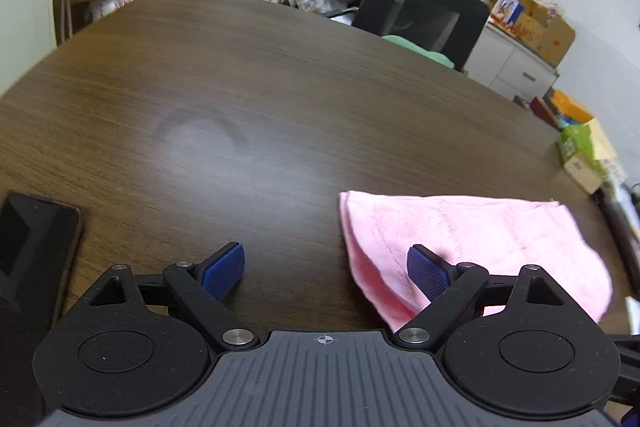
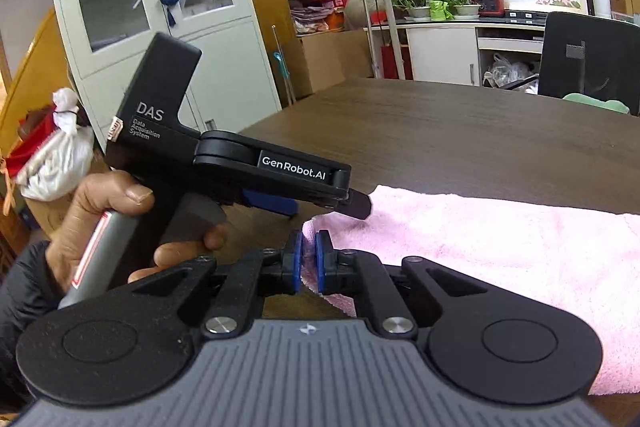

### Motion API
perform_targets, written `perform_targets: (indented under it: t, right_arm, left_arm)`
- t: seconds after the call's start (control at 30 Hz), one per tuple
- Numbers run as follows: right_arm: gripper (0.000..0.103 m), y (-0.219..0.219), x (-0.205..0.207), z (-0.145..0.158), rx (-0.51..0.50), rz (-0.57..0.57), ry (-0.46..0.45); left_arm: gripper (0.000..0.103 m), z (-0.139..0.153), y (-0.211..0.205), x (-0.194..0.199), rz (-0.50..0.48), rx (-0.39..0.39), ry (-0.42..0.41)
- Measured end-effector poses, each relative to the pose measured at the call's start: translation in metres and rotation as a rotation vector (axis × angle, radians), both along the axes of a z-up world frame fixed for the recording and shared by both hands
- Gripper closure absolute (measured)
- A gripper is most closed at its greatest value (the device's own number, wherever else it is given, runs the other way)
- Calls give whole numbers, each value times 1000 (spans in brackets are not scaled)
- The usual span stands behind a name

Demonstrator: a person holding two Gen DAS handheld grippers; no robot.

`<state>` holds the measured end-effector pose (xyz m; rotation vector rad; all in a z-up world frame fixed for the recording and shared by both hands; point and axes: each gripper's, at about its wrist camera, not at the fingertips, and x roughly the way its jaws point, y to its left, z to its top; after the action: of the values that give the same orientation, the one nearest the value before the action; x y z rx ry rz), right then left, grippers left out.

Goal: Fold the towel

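My left gripper point(image 1: 325, 269) hangs low over the dark wood-grain table point(image 1: 248, 79) with its blue-padded jaws spread wide and nothing between them; its right finger point(image 1: 428, 273) sits over the near left part of the pink terry towel point(image 1: 480, 243), though I cannot tell whether it touches the cloth. My right gripper point(image 2: 307, 259) has its jaws drawn almost together, pinching the towel's near left corner point(image 2: 310, 267) between the blue pads. From the right wrist view I see the left gripper's black body point(image 2: 224, 163) just beside that same corner, held by a hand point(image 2: 108, 223) in a dark sleeve. The table stretches broad and bare ahead and to the left of the towel; a black office chair point(image 1: 424, 15) stands at the far edge, and a black smartphone point(image 1: 36, 247) lies near the left gripper. The towel lies at the near right of the table, folded over with layered edges showing at its left side, its fluffy surface mostly flat with slight rumpling.
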<state>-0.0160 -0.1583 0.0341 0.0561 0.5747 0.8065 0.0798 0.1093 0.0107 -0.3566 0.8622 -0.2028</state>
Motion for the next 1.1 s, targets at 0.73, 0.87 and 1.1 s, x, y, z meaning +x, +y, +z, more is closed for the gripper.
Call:
perform_targets:
  t: [0.73,0.87,1.1]
  right_arm:
    - [92,-10,3,11,6,30,-20]
    - [83,-3,-1,4,-73,45,-34]
    - [40,26,-35,-4,-239,88,-205]
  left_arm:
    - [88,-21,9,9,-34,-239,82]
    - [93,-21,8,9,-21,-225,78]
    - [95,-15,9,5,-28,-219,63]
